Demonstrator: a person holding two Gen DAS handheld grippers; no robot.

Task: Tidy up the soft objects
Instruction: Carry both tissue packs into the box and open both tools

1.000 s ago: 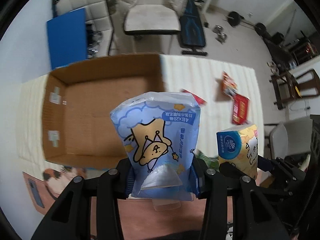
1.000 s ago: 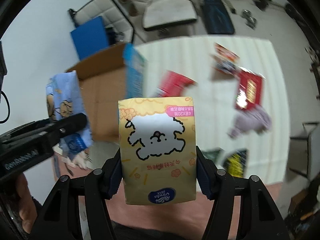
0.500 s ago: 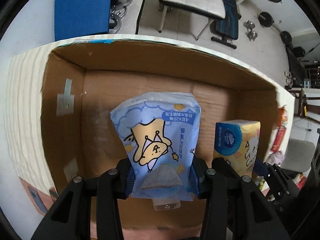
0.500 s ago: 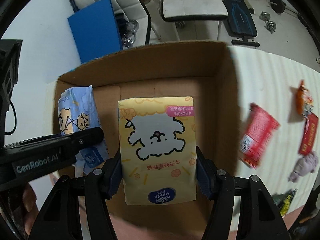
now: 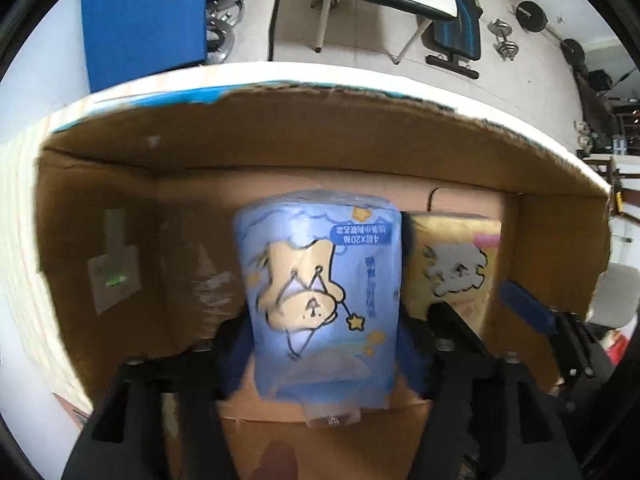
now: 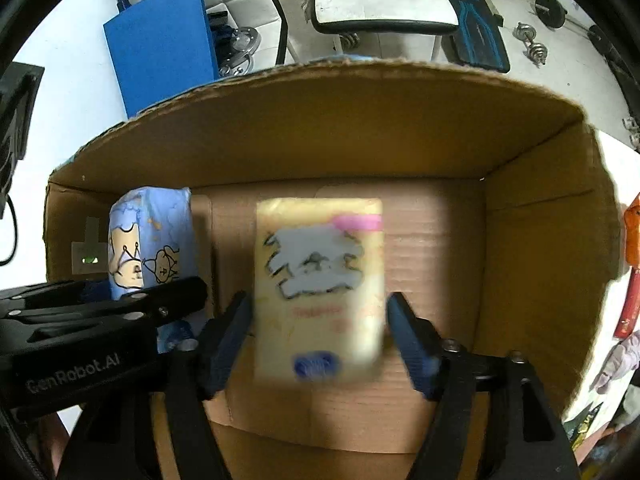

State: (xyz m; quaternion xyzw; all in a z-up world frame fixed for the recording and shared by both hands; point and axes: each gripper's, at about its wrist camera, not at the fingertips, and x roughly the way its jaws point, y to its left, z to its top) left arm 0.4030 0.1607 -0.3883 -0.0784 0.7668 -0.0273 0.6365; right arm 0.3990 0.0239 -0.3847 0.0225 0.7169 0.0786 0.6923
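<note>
A blue tissue pack with a bear print sits between the fingers of my left gripper, inside the open cardboard box. The jaws stand slightly apart from its sides. A yellow tissue pack with a white dog print lies in the box between the spread fingers of my right gripper, with gaps on both sides. The yellow pack shows right of the blue one in the left wrist view, and the blue pack shows at left in the right wrist view.
The box stands on a pale striped table. Red and orange packets and a grey soft item lie on the table to the right. A blue panel, a chair and dumbbells stand on the floor beyond.
Both grippers have dropped deeper into the box with their packs. Both sets of jaws have widened, letting go of the blue and yellow packs.
</note>
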